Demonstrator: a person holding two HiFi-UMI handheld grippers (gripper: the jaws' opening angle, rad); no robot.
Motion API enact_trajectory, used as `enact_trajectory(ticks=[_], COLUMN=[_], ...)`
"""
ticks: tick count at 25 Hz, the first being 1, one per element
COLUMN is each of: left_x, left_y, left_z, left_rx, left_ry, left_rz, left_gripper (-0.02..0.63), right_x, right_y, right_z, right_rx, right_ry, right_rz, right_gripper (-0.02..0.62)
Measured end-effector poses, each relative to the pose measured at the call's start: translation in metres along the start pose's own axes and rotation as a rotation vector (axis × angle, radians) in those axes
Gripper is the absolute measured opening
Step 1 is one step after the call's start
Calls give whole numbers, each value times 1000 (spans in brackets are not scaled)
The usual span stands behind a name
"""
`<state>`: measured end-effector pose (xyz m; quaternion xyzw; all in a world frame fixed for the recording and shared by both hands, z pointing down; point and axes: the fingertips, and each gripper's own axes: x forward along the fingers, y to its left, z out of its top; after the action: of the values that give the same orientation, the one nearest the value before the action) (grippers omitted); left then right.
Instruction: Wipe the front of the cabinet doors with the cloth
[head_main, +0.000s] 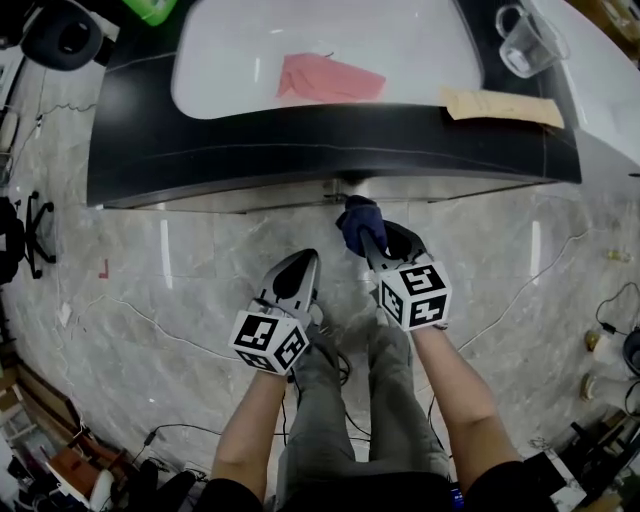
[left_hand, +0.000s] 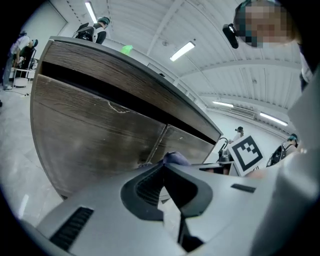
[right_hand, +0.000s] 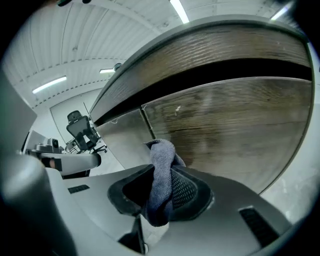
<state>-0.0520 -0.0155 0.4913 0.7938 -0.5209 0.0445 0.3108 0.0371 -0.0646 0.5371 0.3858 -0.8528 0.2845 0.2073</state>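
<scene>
Right gripper clamped on cloth, near the seam between 2 cabinet doors. Left gripper jaws together, empty. Advise pressing cloth flat, overlapping strokes.

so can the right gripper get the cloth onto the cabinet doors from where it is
Probably yes. The right gripper is clamped on the cloth, which points at the cabinet doors with nothing between them; the left gripper sits off to the side.
</scene>
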Motion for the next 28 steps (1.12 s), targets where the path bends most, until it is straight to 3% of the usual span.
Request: enact_trajectory(ticks=[13, 28], left_x=[-1, 61], left_y=[25, -42], left_z=[4, -10], left_rx=[-17, 21], left_ry=[-7, 56], left_rz=[41, -65], left_gripper=[8, 8], right_x=[36, -11], right_y=[-5, -87], right_z=[18, 15], right_rx=[-22, 34], right_ry=[8, -31], right_rz=[1, -80], right_gripper=[91, 91])
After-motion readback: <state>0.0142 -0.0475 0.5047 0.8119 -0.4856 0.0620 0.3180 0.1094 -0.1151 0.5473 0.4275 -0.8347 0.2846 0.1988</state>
